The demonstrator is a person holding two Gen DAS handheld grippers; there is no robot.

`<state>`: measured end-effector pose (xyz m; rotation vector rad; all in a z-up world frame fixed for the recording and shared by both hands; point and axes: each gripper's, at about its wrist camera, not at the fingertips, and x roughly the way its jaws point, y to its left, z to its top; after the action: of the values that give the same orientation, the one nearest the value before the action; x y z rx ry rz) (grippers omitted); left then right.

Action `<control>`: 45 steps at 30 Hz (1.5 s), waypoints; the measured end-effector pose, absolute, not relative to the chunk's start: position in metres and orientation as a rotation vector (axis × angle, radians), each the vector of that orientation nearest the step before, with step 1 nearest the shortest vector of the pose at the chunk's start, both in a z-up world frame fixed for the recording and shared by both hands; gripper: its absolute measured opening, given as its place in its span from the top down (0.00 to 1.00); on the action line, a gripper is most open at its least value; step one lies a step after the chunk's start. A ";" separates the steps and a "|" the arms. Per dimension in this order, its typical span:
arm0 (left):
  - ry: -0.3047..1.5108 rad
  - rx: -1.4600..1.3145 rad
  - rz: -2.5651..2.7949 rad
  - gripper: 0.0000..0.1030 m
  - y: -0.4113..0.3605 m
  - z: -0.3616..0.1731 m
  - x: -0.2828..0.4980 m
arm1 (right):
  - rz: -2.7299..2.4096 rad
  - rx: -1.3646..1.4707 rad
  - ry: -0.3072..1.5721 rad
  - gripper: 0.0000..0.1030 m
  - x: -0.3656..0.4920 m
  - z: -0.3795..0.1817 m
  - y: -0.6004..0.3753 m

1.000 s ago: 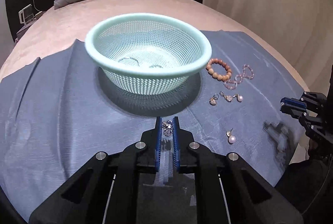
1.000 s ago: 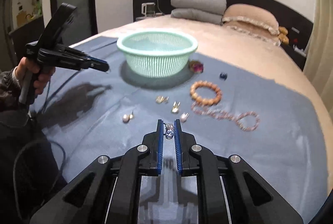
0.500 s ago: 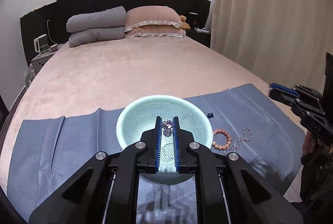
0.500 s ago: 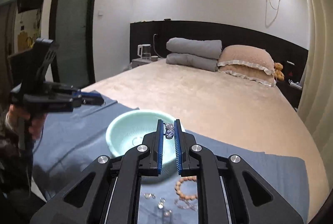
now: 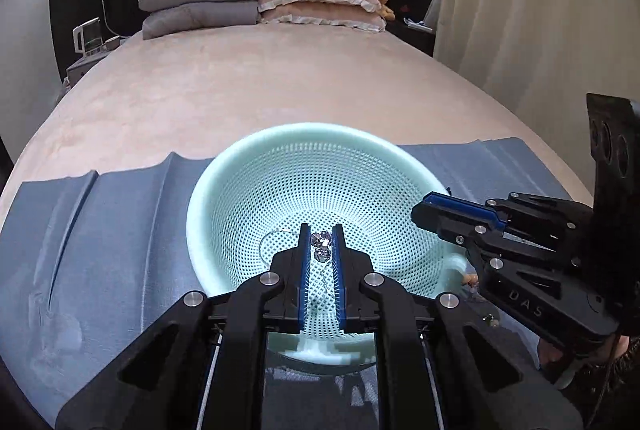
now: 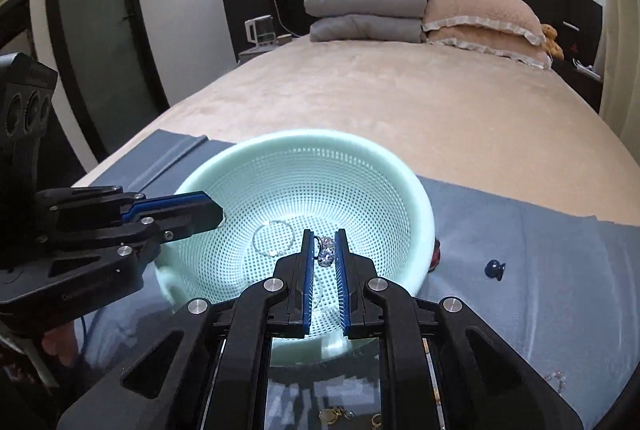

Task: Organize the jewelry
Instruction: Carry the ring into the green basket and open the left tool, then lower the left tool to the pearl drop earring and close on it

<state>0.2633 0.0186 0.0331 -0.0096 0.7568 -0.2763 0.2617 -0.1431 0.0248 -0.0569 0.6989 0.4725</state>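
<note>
While both claws hang over the basket, I note the scene from biggest to smallest:

Bed: beige cover, fills most of both views; grey and beige pillows stacked at the dark headboard.

Blue cloth: spread across the near end of the bed, creased on its left side; the basket and the loose jewelry sit on it.

Basket: mint-green perforated plastic bowl, upright on the cloth, straight ahead of and below both of my grippers.

Left gripper: jaws nearly closed, pinching a small crystal earring; tips hang above the basket's inside, apart from the mesh.

Right gripper: jaws likewise nearly closed, clamped on a small rhinestone ring, held over the basket floor; seen from the left wrist camera it reaches in over the basket's right rim.

Thin bangle: silvery hoop lying on the basket floor, just left of my right claw's tips.

Dark blue bead piece: on the cloth to the right of the basket, well apart from it.

Reddish item: mostly hidden behind the basket's right wall; I cannot tell what it is.

Gold pieces: small, on the cloth at the bottom edge of the right wrist view, partly hidden by the gripper body.
</note>
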 end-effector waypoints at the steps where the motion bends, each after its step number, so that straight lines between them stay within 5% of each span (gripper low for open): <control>1: 0.770 -0.007 -0.274 0.90 0.017 0.028 0.264 | 0.478 -0.054 0.704 0.91 0.262 0.024 -0.142; 11: 0.797 -0.005 -0.272 0.89 0.018 0.020 0.262 | 0.460 -0.071 0.696 0.88 0.254 0.021 -0.144; 13: 0.799 0.011 -0.269 0.68 0.015 0.019 0.262 | 0.453 -0.079 0.693 0.86 0.252 0.023 -0.145; 17: 0.762 0.034 -0.245 0.41 0.015 0.022 0.254 | 0.428 -0.082 0.646 0.45 0.244 0.028 -0.153; 21: 0.732 0.067 -0.220 0.08 0.019 0.029 0.248 | 0.450 -0.090 0.619 0.37 0.236 0.035 -0.162; 26: 0.706 0.064 -0.269 0.06 0.026 0.032 0.237 | 0.489 -0.078 0.544 0.17 0.215 0.047 -0.181; 30: 0.693 0.091 -0.317 0.06 0.029 0.031 0.226 | 0.497 -0.115 0.519 0.16 0.195 0.048 -0.196; 43: 0.674 0.262 -0.753 0.06 -0.001 0.010 0.167 | 0.595 -0.144 0.580 0.17 0.143 -0.001 -0.243; 45: 0.687 0.282 -0.798 0.06 -0.009 0.002 0.164 | 0.597 -0.148 0.614 0.29 0.141 -0.010 -0.242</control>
<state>0.1643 -0.0094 0.0019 0.2816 0.6872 -0.7982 0.1410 -0.2419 -0.0101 -0.1481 0.6140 0.5971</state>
